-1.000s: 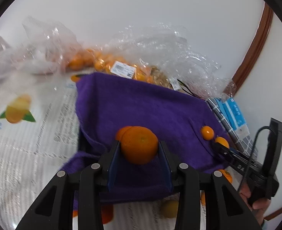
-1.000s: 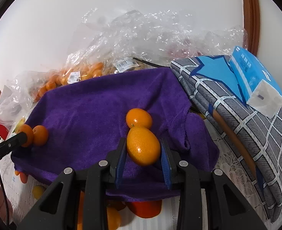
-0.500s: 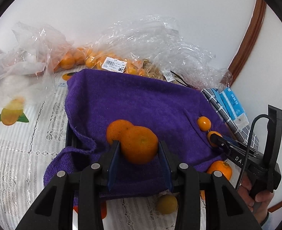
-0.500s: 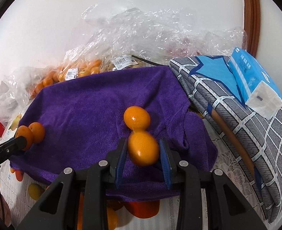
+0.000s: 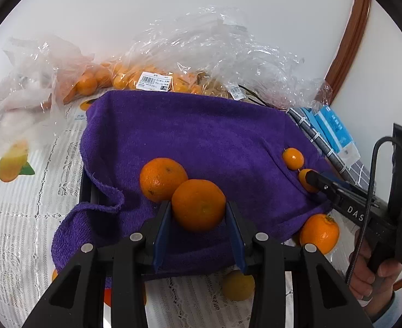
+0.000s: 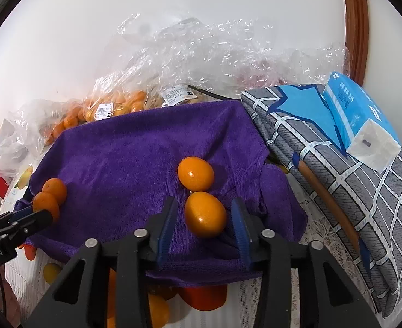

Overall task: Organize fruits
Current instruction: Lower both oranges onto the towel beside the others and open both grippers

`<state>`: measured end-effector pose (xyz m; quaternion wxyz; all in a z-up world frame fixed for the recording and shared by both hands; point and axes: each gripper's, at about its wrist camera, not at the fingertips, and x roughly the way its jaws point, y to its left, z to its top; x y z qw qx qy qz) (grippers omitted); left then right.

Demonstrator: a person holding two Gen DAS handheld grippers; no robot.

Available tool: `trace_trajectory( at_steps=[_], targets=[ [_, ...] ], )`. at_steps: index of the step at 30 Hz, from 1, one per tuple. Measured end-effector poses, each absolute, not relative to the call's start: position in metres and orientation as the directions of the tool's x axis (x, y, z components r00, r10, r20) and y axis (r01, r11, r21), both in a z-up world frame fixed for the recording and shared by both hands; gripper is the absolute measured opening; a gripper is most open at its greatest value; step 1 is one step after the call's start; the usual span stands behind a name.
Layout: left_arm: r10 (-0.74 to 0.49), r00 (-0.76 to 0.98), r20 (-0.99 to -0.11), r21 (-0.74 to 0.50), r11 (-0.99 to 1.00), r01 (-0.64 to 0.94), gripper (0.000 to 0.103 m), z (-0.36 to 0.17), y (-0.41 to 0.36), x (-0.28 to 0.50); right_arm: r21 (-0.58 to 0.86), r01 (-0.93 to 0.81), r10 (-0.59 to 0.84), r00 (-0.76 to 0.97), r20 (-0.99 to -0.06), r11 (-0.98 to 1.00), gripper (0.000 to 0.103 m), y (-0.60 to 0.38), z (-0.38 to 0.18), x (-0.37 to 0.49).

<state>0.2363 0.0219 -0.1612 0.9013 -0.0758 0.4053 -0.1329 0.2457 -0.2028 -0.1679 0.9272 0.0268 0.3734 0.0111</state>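
A purple towel (image 5: 201, 136) covers a dark tray, also in the right wrist view (image 6: 135, 158). My left gripper (image 5: 198, 213) holds a round orange (image 5: 198, 205) between its blue pads, touching a second orange (image 5: 162, 179) on the towel. My right gripper (image 6: 203, 216) is open, its pads apart from an oval kumquat (image 6: 205, 214) lying on the towel just below another kumquat (image 6: 195, 173). The right gripper's tip and both kumquats also show in the left wrist view (image 5: 314, 177).
Clear plastic bags of small oranges (image 5: 113, 79) lie behind the towel. A folded grey-blue checked cloth (image 6: 337, 169) with a blue tissue pack (image 6: 362, 114) lies right. Loose fruit (image 5: 319, 233) sits on the lace tablecloth at the towel's front edge.
My right gripper has opened and let the kumquat down onto the towel. My left gripper has pulled back slightly with its orange, showing more of the second orange.
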Motion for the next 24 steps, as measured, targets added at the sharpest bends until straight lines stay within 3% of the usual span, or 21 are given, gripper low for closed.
trace_trajectory(
  at_steps=[24],
  targets=[
    [-0.264, 0.637, -0.724, -0.182, 0.964, 0.192, 0.038, -0.1600, 0.0144, 0.2375, 0.035, 0.008, 0.018, 0.735, -0.678, 0.999, 0.048, -0.2019, -0.1643, 0.2427]
  ],
)
